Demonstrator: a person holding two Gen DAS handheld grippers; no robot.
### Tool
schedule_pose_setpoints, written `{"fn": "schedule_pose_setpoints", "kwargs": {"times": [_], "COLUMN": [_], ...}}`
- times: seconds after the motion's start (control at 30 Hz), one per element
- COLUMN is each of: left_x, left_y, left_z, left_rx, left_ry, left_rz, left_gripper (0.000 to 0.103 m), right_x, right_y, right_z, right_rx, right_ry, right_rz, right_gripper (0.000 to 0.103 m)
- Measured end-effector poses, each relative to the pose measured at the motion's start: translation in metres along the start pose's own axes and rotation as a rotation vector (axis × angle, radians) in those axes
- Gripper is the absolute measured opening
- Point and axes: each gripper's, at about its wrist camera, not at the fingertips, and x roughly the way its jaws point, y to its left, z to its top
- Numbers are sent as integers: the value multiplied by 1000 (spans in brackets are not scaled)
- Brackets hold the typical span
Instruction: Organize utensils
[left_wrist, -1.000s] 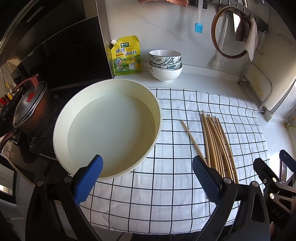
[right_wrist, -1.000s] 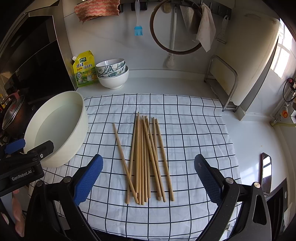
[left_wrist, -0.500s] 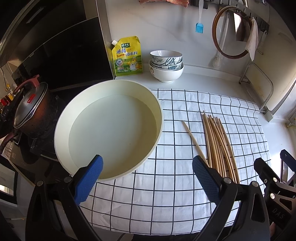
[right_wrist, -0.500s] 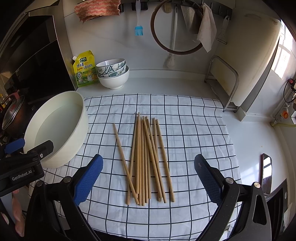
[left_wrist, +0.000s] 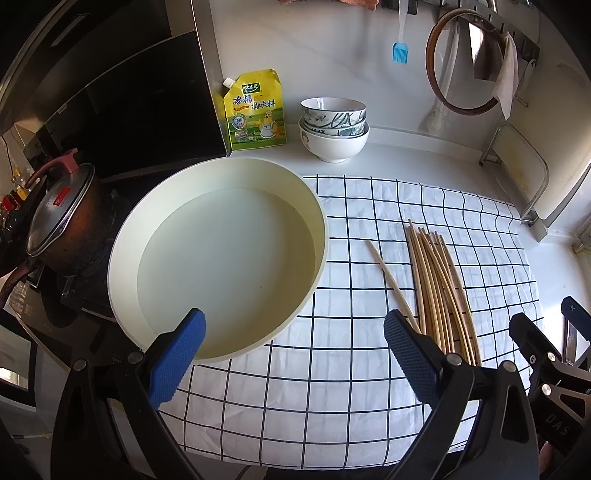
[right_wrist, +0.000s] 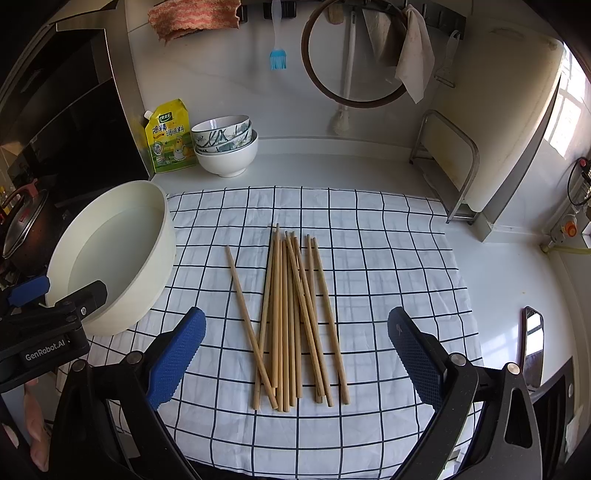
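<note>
Several wooden chopsticks (right_wrist: 295, 314) lie side by side on a white checked cloth (right_wrist: 388, 258); one slants apart at their left. They also show in the left wrist view (left_wrist: 436, 288). A cream basin (left_wrist: 221, 258) holding water stands at the cloth's left edge, also in the right wrist view (right_wrist: 110, 254). My left gripper (left_wrist: 295, 354) is open and empty, above the cloth between basin and chopsticks. My right gripper (right_wrist: 295, 350) is open and empty, straddling the near ends of the chopsticks from above.
Stacked bowls (right_wrist: 225, 147) and a yellow seasoning pouch (right_wrist: 168, 136) stand at the back wall. A lidded pot (left_wrist: 62, 218) sits on the stove at left. A metal rack with a cutting board (right_wrist: 454, 173) stands at right. A brush and round frame hang on the wall.
Both grippers have barely moved; the left view has shifted very slightly. Nothing was taken hold of or let go.
</note>
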Motion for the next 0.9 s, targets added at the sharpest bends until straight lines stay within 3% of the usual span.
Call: {"fn": "schedule_pose_setpoints", "kwargs": {"times": [0.53, 0.9], "left_x": [7, 12], "left_y": [1, -19], "left_z": [1, -2], "left_rx": [0, 17], "left_ry": [11, 33], "left_rz": [2, -7], "left_gripper": [96, 96], "right_x": [7, 13], "right_y": [-1, -19], "right_z": [2, -3], "right_rx": [-1, 2], "right_ry": [10, 23], "right_rz": [3, 6], "right_gripper": [94, 94]}}
